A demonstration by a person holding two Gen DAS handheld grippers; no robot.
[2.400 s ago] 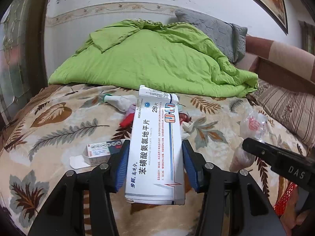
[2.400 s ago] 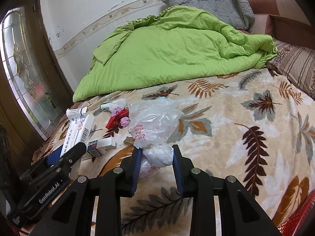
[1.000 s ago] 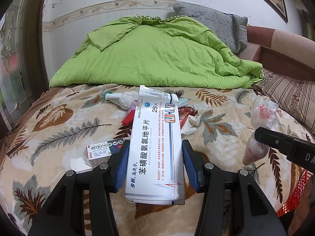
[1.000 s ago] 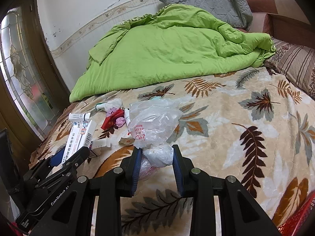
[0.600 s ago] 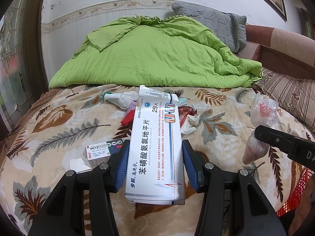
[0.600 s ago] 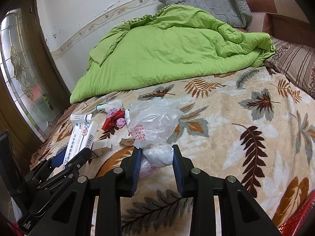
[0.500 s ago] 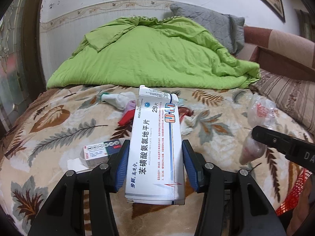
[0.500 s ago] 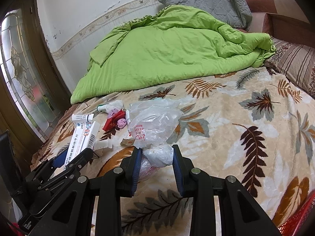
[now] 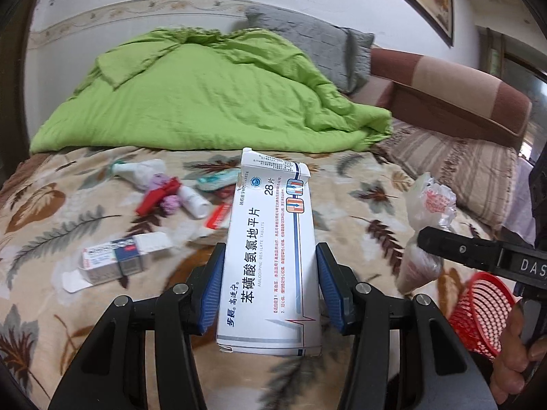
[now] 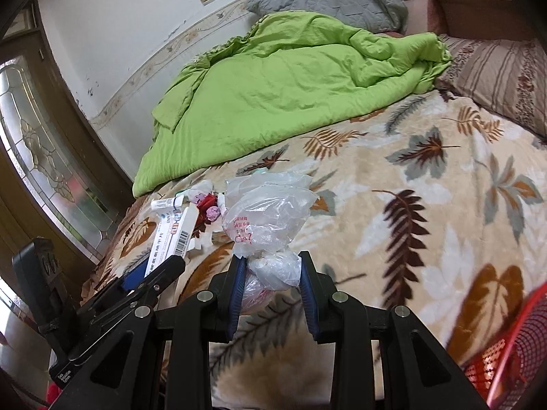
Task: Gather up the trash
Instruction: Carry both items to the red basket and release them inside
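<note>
We hold both loads lifted off the bed, likely for carrying to the red basket at right: left gripper clamped on the white tablet box, right gripper pinched narrow on the knotted plastic bag. Farther out, a small carton, tube and wrappers lie on the leaf-print blanket, green quilt behind.

Both wrist cameras are looking forward, low and close over the bed, sharing the green quilt and each other's tool.
</note>
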